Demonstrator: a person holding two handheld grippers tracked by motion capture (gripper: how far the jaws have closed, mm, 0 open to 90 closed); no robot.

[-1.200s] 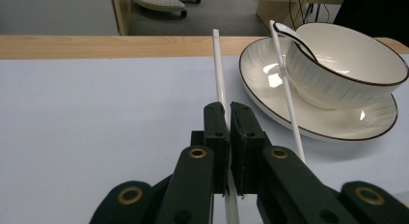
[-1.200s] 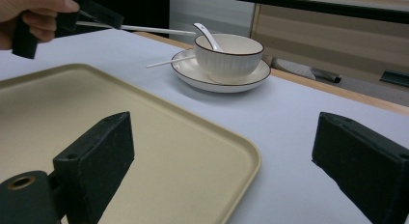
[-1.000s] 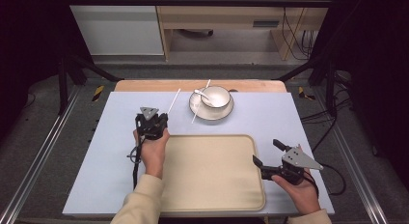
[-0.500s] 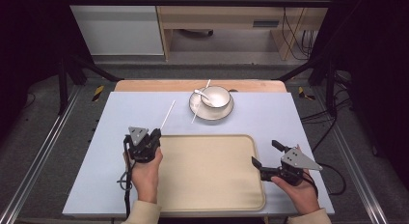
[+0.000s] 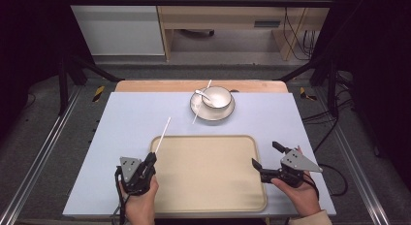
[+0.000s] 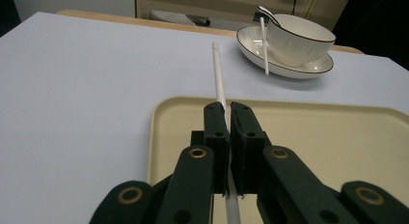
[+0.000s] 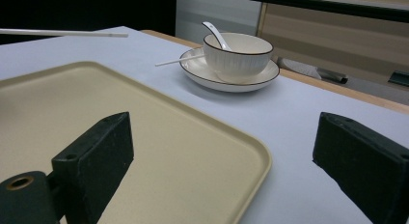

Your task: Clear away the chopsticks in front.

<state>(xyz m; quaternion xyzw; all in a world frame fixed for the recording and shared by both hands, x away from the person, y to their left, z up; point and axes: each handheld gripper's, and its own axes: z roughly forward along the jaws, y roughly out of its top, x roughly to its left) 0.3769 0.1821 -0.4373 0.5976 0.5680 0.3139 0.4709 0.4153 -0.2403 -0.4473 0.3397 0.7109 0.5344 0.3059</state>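
Note:
A thin white chopstick [image 5: 162, 133] slants over the far left corner of the beige tray [image 5: 208, 186]. My left gripper [image 5: 151, 158] is shut on its near end; in the left gripper view the stick [image 6: 219, 74] runs out from between the closed jaws [image 6: 226, 110] toward the bowl. My right gripper [image 5: 264, 153] is open at the tray's right edge, and in the right gripper view its jaws [image 7: 226, 151] straddle the tray's rim [image 7: 251, 151] with nothing between them.
At the back of the pale blue mat [image 5: 121, 118], a white bowl [image 5: 216, 96] with a spoon [image 5: 199, 93] sits on a dark-rimmed plate [image 5: 228, 112]. A second chopstick [image 5: 198, 111] leans across that plate. The mat ends just behind the plate.
My left gripper has drawn back from near the plate to the tray's near left side, carrying the chopstick with it. The right gripper has stayed put.

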